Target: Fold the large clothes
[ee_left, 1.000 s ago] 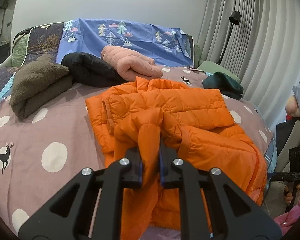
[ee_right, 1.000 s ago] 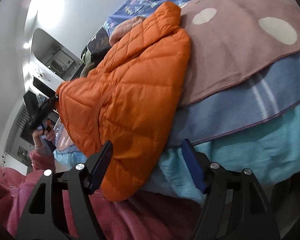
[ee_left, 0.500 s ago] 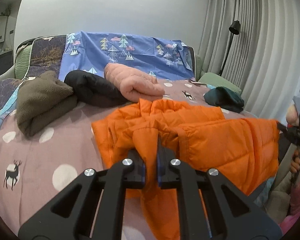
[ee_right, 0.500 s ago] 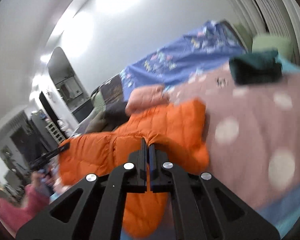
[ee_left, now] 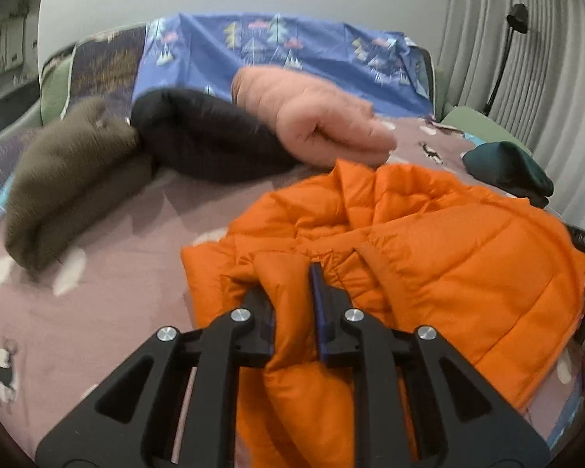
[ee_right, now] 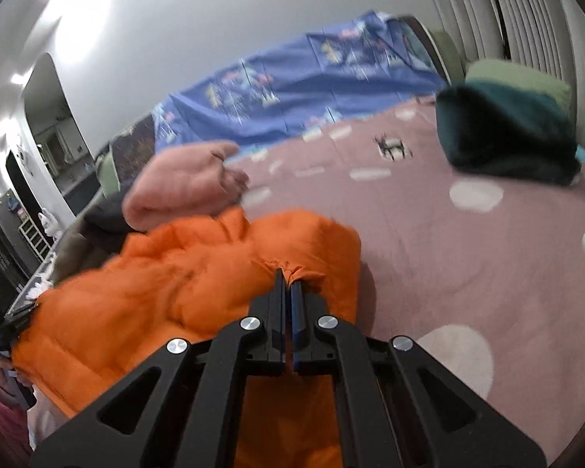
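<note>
An orange puffer jacket [ee_left: 440, 249] lies bunched on the mauve spotted bedspread [ee_left: 109, 304], with part of it lifted. My left gripper [ee_left: 292, 284] is shut on a fold of its near edge, with orange fabric bulging between the fingers. In the right wrist view the jacket [ee_right: 144, 296] spreads to the left. My right gripper [ee_right: 289, 282] is shut on a pinch of its edge and holds it above the bed [ee_right: 468, 257].
Folded clothes lie at the back: an olive one [ee_left: 62, 179], a black one [ee_left: 206, 140], a pink puffer [ee_left: 312, 117] and a dark green one [ee_left: 507, 167]. A blue tree-print sheet [ee_left: 292, 50] covers the headboard. Curtains and a lamp [ee_left: 514, 27] stand right.
Both grippers have carried the jacket's near edge forward over the bed. The right gripper, open a second ago by the bed's side, now grips the jacket. The left grip has widened slightly.
</note>
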Demonstrator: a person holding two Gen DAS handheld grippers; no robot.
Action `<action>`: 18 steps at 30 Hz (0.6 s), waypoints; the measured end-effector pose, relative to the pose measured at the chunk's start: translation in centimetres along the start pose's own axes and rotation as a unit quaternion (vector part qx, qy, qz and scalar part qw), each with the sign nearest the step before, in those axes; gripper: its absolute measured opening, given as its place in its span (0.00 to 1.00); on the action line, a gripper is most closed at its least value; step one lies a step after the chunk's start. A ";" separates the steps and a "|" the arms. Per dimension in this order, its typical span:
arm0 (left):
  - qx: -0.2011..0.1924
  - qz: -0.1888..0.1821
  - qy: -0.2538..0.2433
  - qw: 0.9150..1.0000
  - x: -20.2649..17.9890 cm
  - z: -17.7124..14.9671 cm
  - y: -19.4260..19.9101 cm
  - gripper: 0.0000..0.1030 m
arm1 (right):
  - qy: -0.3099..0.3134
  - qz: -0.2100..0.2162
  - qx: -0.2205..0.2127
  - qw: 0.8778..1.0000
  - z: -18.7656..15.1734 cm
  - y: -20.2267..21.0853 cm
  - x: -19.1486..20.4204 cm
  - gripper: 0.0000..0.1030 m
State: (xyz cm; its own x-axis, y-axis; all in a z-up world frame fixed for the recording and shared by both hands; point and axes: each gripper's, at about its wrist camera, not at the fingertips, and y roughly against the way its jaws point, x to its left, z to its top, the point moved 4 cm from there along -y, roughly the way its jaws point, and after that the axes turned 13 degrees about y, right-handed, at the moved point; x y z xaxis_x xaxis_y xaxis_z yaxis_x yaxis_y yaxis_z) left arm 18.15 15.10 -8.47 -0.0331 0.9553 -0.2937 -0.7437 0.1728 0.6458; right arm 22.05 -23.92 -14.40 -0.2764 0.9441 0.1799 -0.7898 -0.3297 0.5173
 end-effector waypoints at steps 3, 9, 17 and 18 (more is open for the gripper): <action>-0.001 -0.003 -0.013 1.000 -0.1 -0.6 -0.9 0.18 | 0.006 0.001 0.004 1.000 -0.5 -0.3 0.1 0.03; -0.005 -0.004 -0.030 1.000 -0.6 -1.3 0.9 0.35 | -0.004 0.025 -0.019 0.999 0.1 3.2 0.3 0.26; -0.061 0.012 -0.074 0.995 -1.9 -3.0 7.6 0.74 | 0.037 0.019 -0.051 0.998 -1.3 10.8 3.0 0.49; -0.067 0.009 -0.072 0.995 -1.9 -3.4 8.6 0.77 | 0.044 0.016 -0.052 0.998 -1.8 11.4 3.4 0.53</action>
State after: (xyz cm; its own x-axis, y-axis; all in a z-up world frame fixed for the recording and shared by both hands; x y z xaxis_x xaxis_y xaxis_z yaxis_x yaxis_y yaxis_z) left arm 9.56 13.92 -4.76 0.0427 0.9841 -0.1724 -0.8270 0.1316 0.5466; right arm 11.12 -24.50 -9.33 -0.3456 0.9309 0.1181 -0.8309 -0.3621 0.4226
